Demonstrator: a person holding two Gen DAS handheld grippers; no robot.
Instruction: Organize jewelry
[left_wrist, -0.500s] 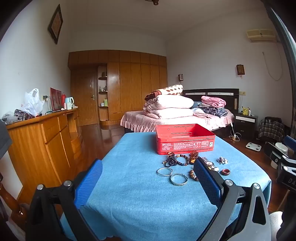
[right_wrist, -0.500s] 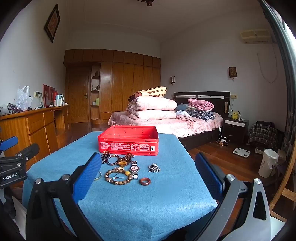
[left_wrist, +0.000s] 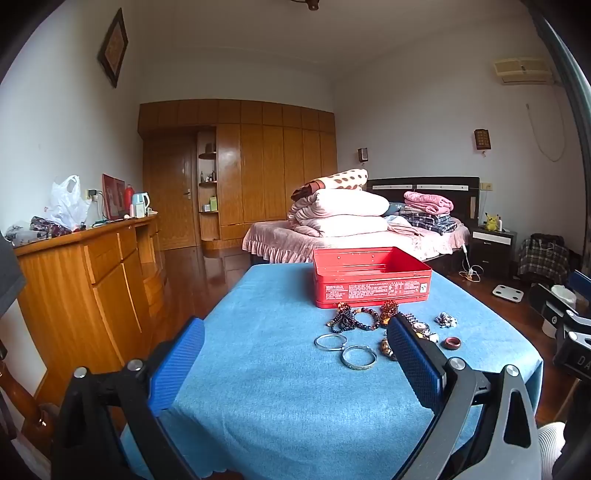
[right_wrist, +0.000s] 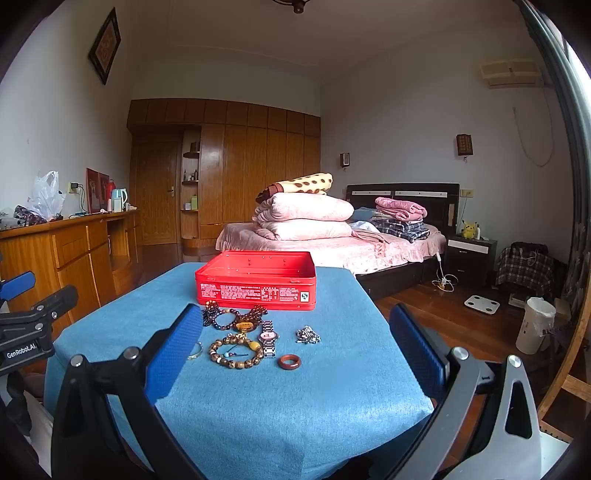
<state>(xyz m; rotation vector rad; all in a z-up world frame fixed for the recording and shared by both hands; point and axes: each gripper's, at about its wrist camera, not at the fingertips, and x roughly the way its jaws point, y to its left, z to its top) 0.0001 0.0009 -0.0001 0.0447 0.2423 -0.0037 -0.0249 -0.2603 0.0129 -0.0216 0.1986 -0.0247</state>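
Sitting lidless behind scattered jewelry (right_wrist: 243, 341): red tin (right_wrist: 256, 279).

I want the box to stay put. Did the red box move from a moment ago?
No. The red box sits in the same spot on the blue tablecloth, just behind the beads.

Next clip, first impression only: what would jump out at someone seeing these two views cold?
The open red tin in the middle of the blue tablecloth grabs the eye first. Just in front of it lies a scatter of jewelry: beaded bracelets, a watch, a red-brown ring, and two silver bangles. Both claws hang open before the pile, holding nothing.
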